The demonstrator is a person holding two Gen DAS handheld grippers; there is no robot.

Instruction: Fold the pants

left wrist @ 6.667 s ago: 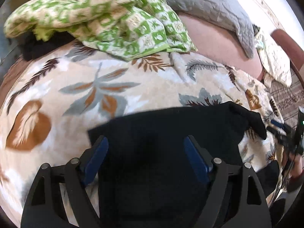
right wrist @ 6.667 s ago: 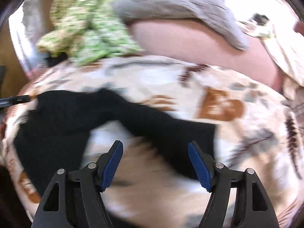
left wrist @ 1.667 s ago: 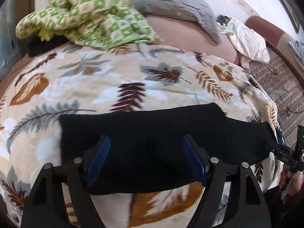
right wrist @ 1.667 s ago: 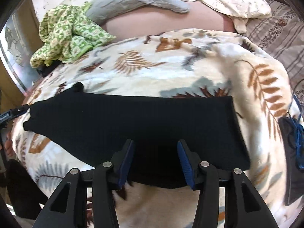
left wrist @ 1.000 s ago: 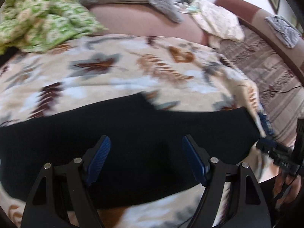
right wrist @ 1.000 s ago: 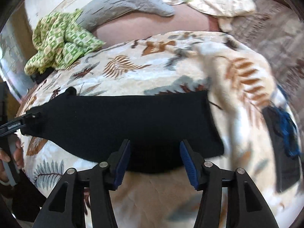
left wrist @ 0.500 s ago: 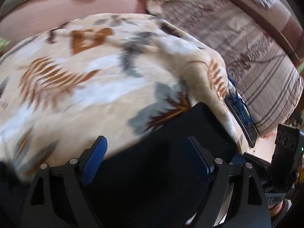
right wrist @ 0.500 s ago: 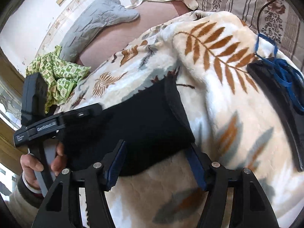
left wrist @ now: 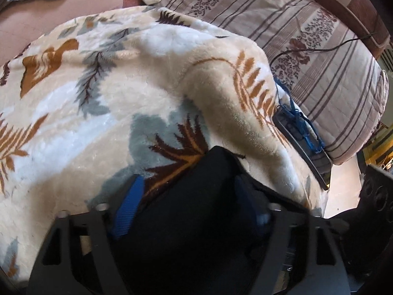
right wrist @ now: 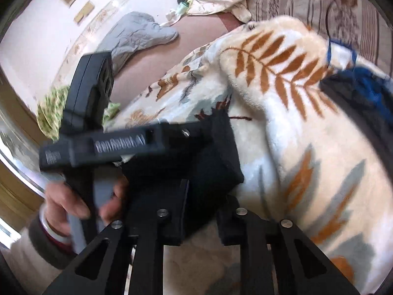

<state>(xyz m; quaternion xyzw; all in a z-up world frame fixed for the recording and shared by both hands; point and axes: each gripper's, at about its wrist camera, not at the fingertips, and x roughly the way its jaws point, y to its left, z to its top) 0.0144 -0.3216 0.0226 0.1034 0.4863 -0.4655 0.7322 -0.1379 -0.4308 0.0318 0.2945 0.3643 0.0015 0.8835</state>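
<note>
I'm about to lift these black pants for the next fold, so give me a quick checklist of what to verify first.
1. Right tongs clamped on pants: ok; jaws just closed onto the fabric.
2. Left tongs clamped on pants: not ok; jaws were just closing, blanket shows beside one pad.
3. Blanket pinched along with pants: cannot tell.
4. Folded edges aligned: cannot tell.
5. Dark case with blue cord clear of pants: ok.

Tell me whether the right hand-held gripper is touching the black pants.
Touching. The right wrist view shows the right hand-held gripper with its jaws, which have just been closing, pinching the near edge of the black pants.
</note>
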